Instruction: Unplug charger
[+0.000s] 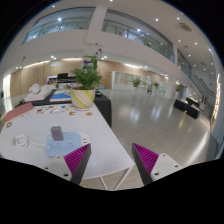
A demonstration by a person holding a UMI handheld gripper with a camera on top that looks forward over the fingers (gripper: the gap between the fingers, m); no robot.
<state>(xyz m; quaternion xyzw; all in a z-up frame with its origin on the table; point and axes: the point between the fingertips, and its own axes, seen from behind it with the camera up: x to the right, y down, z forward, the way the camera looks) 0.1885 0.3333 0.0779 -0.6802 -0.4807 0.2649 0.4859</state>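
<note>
Wide open and empty, the claw [115, 160] is held above the white worktop [100, 150]; the charger [57, 133], far left, should be gripped squarely.

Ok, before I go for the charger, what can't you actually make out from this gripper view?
- Charger: a small grey block on the white table ahead of the left finger; too small to confirm.
- Socket or plug: not discernible.
- Cable: a white loop beside it, ends too small to trace.
- Table's near edge: hidden behind the open fingers.

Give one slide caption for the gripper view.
Open gripper hovers over a white table near a charger.
</note>
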